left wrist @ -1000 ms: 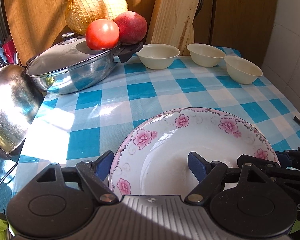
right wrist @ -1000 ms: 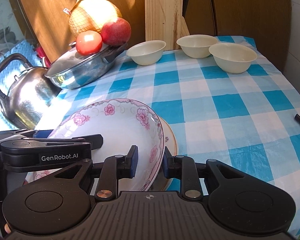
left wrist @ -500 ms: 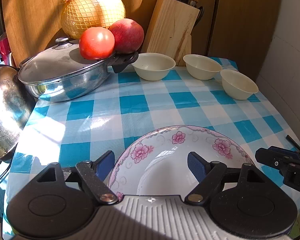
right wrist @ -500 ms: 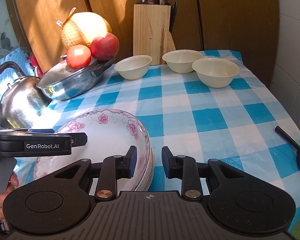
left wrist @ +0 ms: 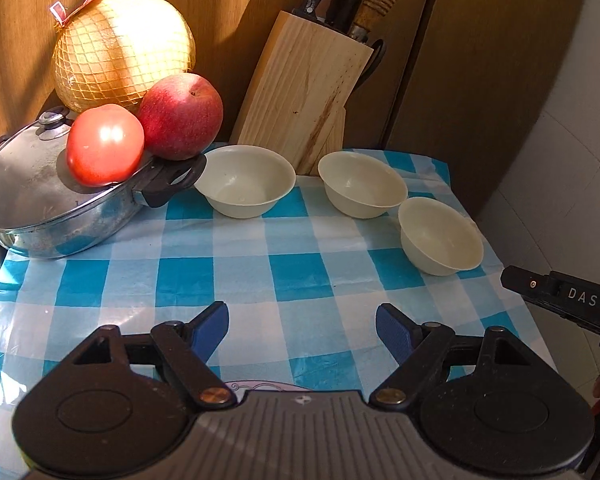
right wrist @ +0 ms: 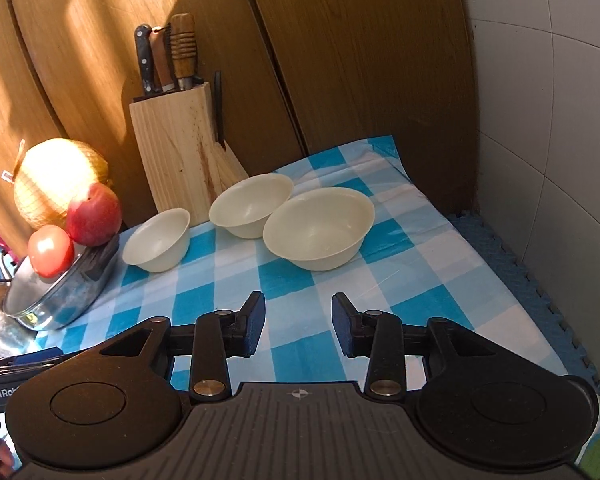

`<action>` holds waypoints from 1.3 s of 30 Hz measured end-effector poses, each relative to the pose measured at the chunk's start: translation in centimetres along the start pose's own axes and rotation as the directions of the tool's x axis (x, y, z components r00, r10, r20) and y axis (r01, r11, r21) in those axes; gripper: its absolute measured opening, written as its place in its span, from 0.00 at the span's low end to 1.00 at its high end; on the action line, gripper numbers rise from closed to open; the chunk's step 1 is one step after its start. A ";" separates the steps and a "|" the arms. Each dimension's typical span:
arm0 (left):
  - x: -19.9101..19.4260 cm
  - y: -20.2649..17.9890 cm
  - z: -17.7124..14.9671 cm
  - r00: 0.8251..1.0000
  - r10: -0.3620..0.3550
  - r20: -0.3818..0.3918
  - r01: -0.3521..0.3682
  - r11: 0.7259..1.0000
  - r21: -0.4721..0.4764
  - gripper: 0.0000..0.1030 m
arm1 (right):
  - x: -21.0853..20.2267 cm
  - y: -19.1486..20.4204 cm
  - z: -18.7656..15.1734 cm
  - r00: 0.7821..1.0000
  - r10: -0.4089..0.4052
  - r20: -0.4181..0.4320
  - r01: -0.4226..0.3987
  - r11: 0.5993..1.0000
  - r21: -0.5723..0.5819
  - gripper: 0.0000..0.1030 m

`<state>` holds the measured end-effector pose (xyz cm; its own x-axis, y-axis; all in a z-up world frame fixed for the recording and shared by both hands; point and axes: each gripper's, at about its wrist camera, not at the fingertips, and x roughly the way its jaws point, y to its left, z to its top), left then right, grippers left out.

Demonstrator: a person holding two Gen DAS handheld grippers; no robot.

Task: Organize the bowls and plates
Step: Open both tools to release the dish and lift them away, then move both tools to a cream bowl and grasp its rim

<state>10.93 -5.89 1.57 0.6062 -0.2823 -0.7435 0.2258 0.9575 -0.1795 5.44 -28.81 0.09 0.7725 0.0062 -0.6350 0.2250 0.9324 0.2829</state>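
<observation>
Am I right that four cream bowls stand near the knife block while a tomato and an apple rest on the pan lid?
Not quite: three cream bowls, not four, as the right wrist view shows. They do stand near the knife block, with tomato and apple on the pan lid.

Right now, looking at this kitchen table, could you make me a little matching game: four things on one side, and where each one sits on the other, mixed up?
Things:
1. tomato
2. knives
3. netted melon
4. cream bowls

Places:
A. slotted into the wooden block
B. on the checked tablecloth, in front of the block
C. resting on the pan lid, beside the apple
D. behind the tomato and apple, against the wooden wall

Pairs: 1-C, 2-A, 3-D, 4-B
</observation>
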 end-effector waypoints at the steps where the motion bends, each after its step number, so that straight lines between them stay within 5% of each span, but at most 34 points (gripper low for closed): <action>1: 0.3 -0.7 0.5 1.000 -0.003 0.002 0.003 1.000 0.004 0.73 | 0.7 -0.5 0.8 1.000 -0.013 -0.008 0.013 1.000 0.011 0.45; 10: 6.5 -5.1 4.5 0.994 -0.082 -0.069 0.080 0.996 -0.037 0.74 | 4.5 -3.6 4.4 0.997 -0.071 -0.005 0.071 0.991 0.116 0.45; 14: 8.7 -6.8 5.4 0.998 -0.037 -0.041 0.039 0.999 0.030 0.74 | 6.9 -4.2 5.1 0.996 -0.083 -0.028 0.087 0.986 0.143 0.45; 22: 13.0 -8.1 5.9 0.992 -0.075 -0.098 0.078 0.997 0.029 0.72 | 9.7 -4.4 6.1 0.996 -0.072 -0.055 0.078 0.989 0.124 0.42; 27: 15.0 -7.8 6.0 0.985 -0.117 -0.130 0.119 0.993 0.003 0.56 | 11.2 -5.5 6.1 0.992 -0.075 -0.098 0.089 0.986 0.144 0.29; 31: 16.8 -7.4 5.8 0.974 -0.146 -0.171 0.143 0.989 -0.028 0.30 | 12.4 -6.2 6.2 0.991 -0.055 -0.122 0.077 0.980 0.185 0.24; 39: 17.3 -7.1 5.9 0.969 -0.174 -0.177 0.170 0.985 -0.039 0.14 | 13.3 -6.6 6.0 0.988 -0.010 -0.151 0.046 0.971 0.234 0.11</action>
<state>24.31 -17.88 -6.22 0.4130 -0.4297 -0.8030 0.2958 0.8972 -0.3279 17.81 -37.05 -5.97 0.6717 0.0512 -0.7390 0.3929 0.8211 0.4140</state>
